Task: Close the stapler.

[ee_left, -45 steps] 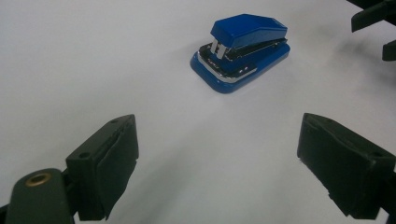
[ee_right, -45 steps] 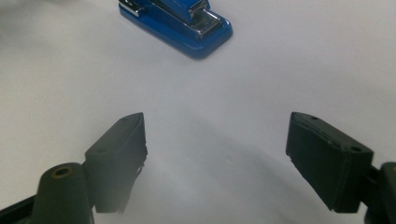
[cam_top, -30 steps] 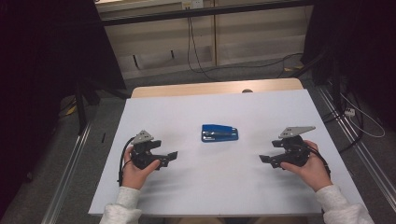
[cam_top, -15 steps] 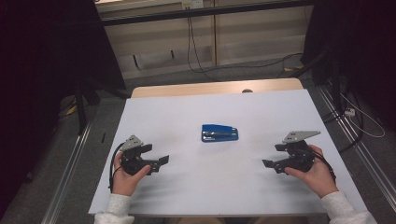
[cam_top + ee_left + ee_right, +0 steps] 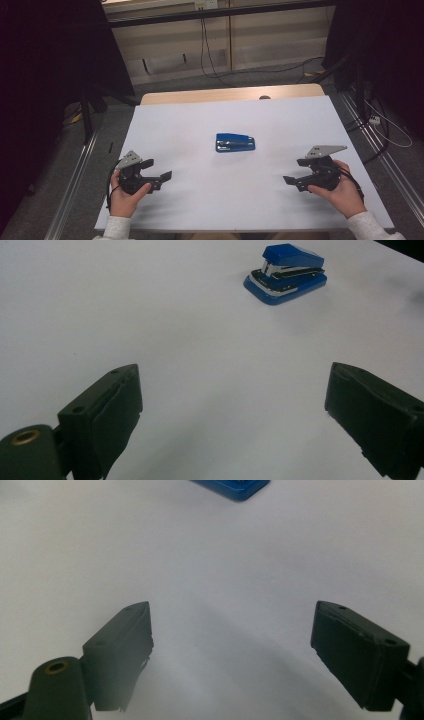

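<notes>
You hold left hand-held gripper (image 5: 159,178) and right hand-held gripper (image 5: 294,180) spread, empty, low over worktop (image 5: 200,150). Likely pre-grasp; next, reach inward to blue stapler (image 5: 235,142).

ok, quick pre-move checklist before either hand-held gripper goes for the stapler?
1. Left hand-held gripper open and empty: ok, jaws wide apart with nothing between them.
2. Right hand-held gripper open and empty: ok, same.
3. Stapler free: ok, it lies flat and closed near the middle of the table, touched by neither gripper.
4. Path to the stapler: ok, bare white surface between each gripper and it.
5. Stapler in a gripper camera: ok for the left gripper view, whole at top right; not ok for the right gripper view, cut off at the top edge.
6. Staples loaded: cannot tell.
</notes>
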`<state>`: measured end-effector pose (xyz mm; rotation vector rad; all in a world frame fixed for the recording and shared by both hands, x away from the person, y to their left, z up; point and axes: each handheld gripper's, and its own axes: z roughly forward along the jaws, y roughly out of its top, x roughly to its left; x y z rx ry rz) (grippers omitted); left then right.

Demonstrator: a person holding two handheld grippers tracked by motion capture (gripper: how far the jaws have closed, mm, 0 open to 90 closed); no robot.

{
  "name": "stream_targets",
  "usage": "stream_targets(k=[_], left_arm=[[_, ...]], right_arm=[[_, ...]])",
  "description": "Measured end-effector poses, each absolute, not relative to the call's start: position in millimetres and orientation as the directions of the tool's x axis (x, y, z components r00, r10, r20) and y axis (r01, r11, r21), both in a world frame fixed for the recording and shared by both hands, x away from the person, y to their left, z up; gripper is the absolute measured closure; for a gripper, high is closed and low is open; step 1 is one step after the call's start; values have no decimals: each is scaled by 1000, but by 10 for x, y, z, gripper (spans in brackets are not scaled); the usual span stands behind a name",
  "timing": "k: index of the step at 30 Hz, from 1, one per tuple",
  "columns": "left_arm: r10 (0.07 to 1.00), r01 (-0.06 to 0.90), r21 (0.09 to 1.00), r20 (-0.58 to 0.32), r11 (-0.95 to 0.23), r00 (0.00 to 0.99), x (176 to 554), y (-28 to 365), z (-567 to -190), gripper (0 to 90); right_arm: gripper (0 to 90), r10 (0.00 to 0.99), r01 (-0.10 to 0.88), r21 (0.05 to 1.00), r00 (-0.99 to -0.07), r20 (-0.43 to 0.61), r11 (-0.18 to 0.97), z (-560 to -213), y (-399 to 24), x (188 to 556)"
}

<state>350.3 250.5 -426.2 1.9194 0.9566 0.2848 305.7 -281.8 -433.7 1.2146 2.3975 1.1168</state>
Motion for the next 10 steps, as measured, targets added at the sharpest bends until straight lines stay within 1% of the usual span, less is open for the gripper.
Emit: stream_targets(k=[10], left_arm=[[715, 506, 819, -181, -271, 676, 3464, 2518, -4272, 84]], right_arm=[[157, 766, 585, 723, -631, 121, 368, -4335, -2860, 2997]])
